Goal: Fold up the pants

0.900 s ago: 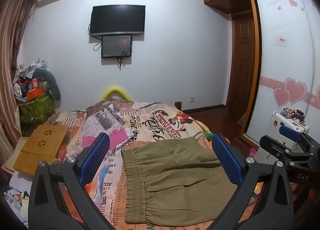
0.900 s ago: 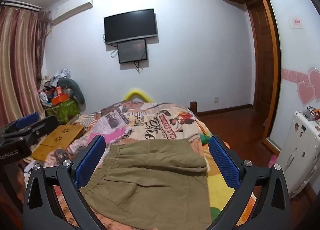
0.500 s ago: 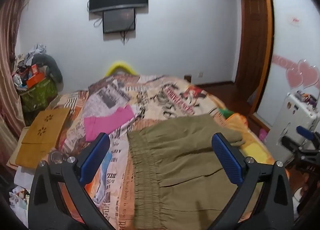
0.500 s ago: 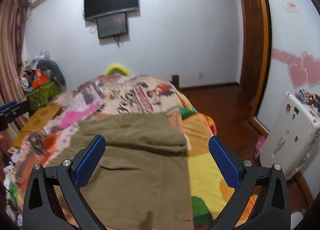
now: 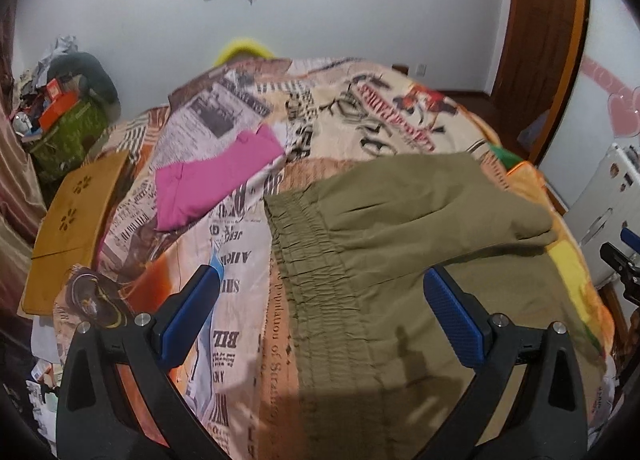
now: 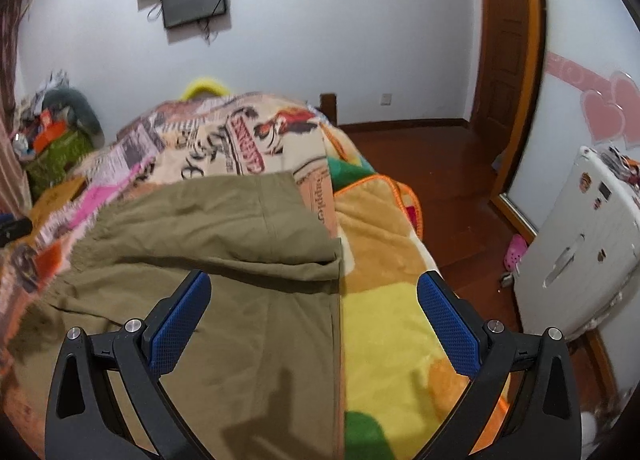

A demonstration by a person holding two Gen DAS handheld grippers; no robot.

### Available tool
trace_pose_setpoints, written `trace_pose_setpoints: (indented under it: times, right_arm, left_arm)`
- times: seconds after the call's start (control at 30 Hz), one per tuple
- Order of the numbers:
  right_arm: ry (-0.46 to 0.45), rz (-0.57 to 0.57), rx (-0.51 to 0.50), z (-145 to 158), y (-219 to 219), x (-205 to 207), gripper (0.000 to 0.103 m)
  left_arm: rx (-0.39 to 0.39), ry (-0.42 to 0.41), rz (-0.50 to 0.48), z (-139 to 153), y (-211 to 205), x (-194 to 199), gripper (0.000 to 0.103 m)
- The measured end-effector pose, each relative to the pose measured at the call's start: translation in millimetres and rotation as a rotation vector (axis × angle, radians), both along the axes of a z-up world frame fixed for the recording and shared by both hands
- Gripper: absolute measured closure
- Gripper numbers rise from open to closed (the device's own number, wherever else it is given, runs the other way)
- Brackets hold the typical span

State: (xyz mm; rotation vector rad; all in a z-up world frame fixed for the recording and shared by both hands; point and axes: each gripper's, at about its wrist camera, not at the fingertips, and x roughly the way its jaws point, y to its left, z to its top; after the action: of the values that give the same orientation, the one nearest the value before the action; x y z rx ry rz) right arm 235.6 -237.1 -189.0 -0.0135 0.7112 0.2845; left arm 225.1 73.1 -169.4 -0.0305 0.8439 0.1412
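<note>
Olive-green pants lie flat on the bed, folded over themselves, with the gathered elastic waistband toward the left. My left gripper hangs open above the waistband, nothing between its blue pads. In the right wrist view the same pants fill the lower left, their right edge running straight down the picture. My right gripper stands open above that edge, holding nothing. The right gripper's tip shows at the far right of the left wrist view.
A printed blanket covers the bed, with a pink garment on it beyond the pants. A wooden lap tray lies at the bed's left. A white suitcase stands on the wooden floor at the right. Clutter is piled by the far left wall.
Both grippers have tilted downward and moved closer over the bed, so the pants loom larger under them. Their jaws have stayed wide apart and empty.
</note>
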Motion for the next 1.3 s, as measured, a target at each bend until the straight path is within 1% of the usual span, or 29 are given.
trace_pose_setpoints:
  times: [0.07,0.13,0.2,0.33,0.4,0.43,0.53,0.6,0.63,0.7,0.77,0.93,0.97,1.03,1.07,1.13,1.23,1.3]
  right_arm:
    - [0.021,0.029,0.001,-10.7,5.0,8.8,0.001]
    - [0.051,0.055,-0.008,-23.1,8.5,17.6,0.003]
    - [0.079,0.075,-0.014,-33.8,8.6,29.0,0.011]
    - [0.156,0.118,0.008,-49.8,0.9,51.2,0.019]
    - [0.196,0.132,0.036,-58.8,-0.7,59.0,0.03]
    - [0.214,0.142,0.044,-63.3,0.3,64.0,0.032]
    - [0.248,0.147,0.017,-72.0,-2.6,78.3,0.04]
    - [0.266,0.16,0.029,-78.9,-4.4,84.0,0.047]
    - [0.27,0.161,0.022,-80.4,-4.2,87.5,0.049]
    - [0.285,0.168,0.009,-85.4,-3.3,92.3,0.062]
    - [0.293,0.175,-0.001,-89.6,-1.8,95.1,0.066]
    - [0.273,0.181,-0.032,-91.1,0.9,100.3,0.067]
    - [0.272,0.183,-0.031,-91.3,1.5,101.2,0.069]
    - [0.273,0.189,-0.042,-93.1,4.4,102.8,0.071]
    - [0.273,0.193,-0.044,-94.0,5.3,102.1,0.073]
    - [0.271,0.203,-0.054,-94.9,6.8,101.0,0.075]
    - [0.266,0.213,-0.09,-95.4,11.0,99.9,0.077]
    - [0.272,0.219,-0.11,-95.2,13.2,98.9,0.081]
  left_arm:
    - [-0.002,0.038,0.0,-10.4,5.9,9.8,0.0]
    - [-0.005,0.097,-0.013,-20.9,8.8,20.2,0.0]
    - [-0.009,0.138,-0.025,-30.4,11.2,29.8,0.0]
    - [-0.02,0.201,-0.036,-46.5,17.1,45.0,0.0]
    - [-0.039,0.231,-0.035,-54.3,22.2,52.8,0.0]
    - [-0.045,0.241,-0.034,-57.0,23.6,56.0,0.0]
    - [-0.071,0.283,-0.045,-68.0,28.3,65.2,0.0]
    - [-0.075,0.3,-0.053,-74.0,29.7,69.2,0.0]
    - [-0.075,0.309,-0.058,-77.8,29.6,71.0,0.0]
    - [-0.08,0.316,-0.066,-81.3,29.8,73.1,0.0]
    - [-0.086,0.309,-0.071,-83.2,29.5,73.5,0.0]
    - [-0.059,0.291,-0.076,-86.2,30.4,74.1,0.001]
    - [-0.048,0.287,-0.074,-87.1,30.1,74.2,0.004]
    - [-0.029,0.283,-0.076,-88.4,29.6,74.8,0.006]
    - [-0.008,0.274,-0.073,-88.6,28.8,74.0,0.006]
    - [0.062,0.256,-0.07,-89.3,25.7,72.4,0.006]
    - [0.097,0.25,-0.079,-90.5,24.7,71.0,0.006]
    - [0.116,0.249,-0.08,-90.3,23.9,71.0,0.006]
